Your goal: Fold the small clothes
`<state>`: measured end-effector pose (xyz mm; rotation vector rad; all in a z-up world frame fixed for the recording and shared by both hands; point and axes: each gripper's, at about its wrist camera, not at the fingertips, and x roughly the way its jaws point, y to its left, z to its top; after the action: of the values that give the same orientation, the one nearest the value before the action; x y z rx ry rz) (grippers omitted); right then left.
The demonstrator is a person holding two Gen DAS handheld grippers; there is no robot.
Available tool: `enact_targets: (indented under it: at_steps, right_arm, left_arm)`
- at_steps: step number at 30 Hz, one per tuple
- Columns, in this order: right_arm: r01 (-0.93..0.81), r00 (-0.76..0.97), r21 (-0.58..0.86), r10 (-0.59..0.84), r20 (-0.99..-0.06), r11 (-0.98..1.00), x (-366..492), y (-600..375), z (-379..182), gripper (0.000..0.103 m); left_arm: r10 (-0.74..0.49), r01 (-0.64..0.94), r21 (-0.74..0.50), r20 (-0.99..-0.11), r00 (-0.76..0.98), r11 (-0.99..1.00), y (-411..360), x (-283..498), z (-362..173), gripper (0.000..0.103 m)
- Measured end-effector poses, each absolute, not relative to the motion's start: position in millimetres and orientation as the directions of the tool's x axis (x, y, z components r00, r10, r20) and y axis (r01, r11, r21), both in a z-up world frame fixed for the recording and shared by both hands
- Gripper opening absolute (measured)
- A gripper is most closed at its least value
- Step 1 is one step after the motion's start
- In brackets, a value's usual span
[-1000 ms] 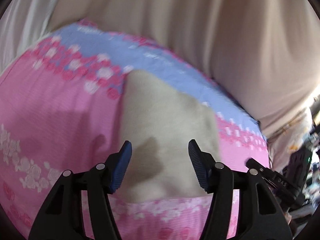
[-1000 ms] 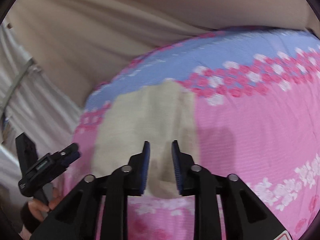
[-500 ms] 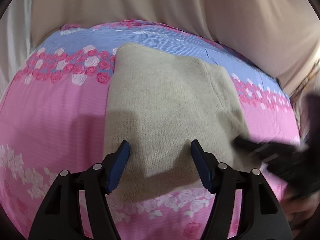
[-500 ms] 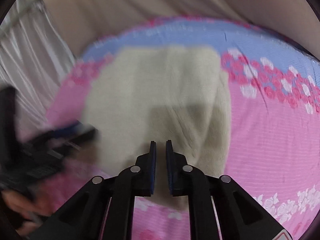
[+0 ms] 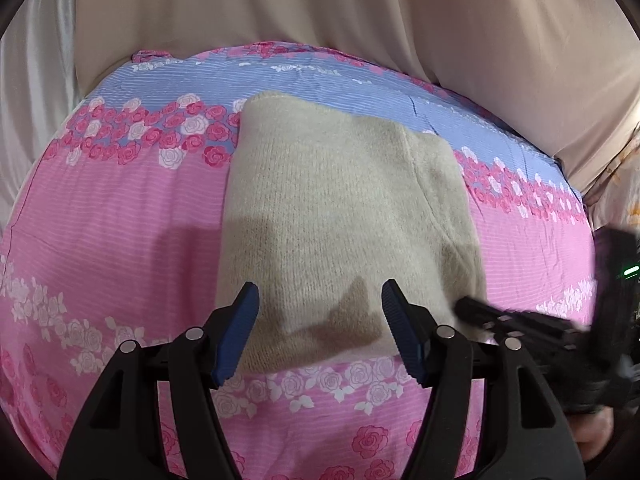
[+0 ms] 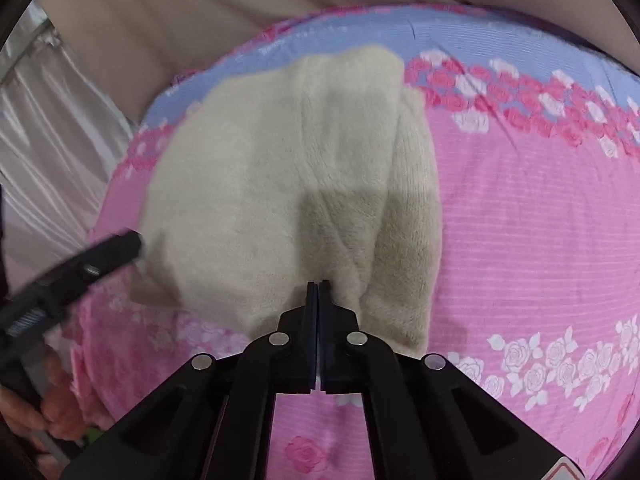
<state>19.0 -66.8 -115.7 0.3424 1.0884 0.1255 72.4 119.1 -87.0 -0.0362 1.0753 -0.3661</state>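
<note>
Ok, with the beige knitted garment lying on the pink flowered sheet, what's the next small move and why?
Probably lower the open left gripper onto the near edge of the beige knitted garment and close. The right gripper looks shut at the same edge, though whether it pinches fabric is unclear. The left fingers hover apart above the knit on the pink flowered sheet.

This looks like a bedroom in a home. A bed is covered with a pink sheet [image 5: 120, 216] printed with roses and a blue stripe. Behind it hangs a beige curtain [image 5: 320, 4], and a shiny white drape [image 6: 52, 136] hangs at the side.
</note>
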Motion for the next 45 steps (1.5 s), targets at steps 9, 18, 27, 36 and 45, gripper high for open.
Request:
enact_targets:
  at_steps: [9,18,27,36,45]
  right_arm:
    - [0.091,0.426,0.346,0.277,-0.861,0.934,19.1,-70.8,-131.9,0.002]
    - [0.147,0.418,0.291,0.207,-0.884,0.945,10.8,-96.3,-137.3,0.030]
    - [0.144,0.648,0.137,0.012,-0.762,0.980,-32.0,-66.2,-61.2,0.071]
    - [0.240,0.662,0.197,-0.012,-0.750,0.950,-55.6,-58.5,-69.0,0.086]
    - [0.230,0.675,0.176,-0.027,-0.738,0.957,-70.3,-49.1,-67.9,0.086]
  left_arm:
    - [-0.306,0.283,-0.196,-0.851,0.427,0.939,118.3,62.8,-81.9,0.062]
    - [-0.287,0.142,-0.250,-0.860,0.421,0.958,159.1,69.1,-97.8,0.079]
    - [-0.191,0.177,-0.113,-0.833,0.520,0.978,149.0,28.3,-75.5,0.094]
    - [-0.124,0.196,0.008,-0.751,0.649,0.981,117.2,-6.4,-53.9,0.096]
    - [-0.084,0.172,0.045,-0.733,0.675,0.984,110.8,-17.9,-50.3,0.096]
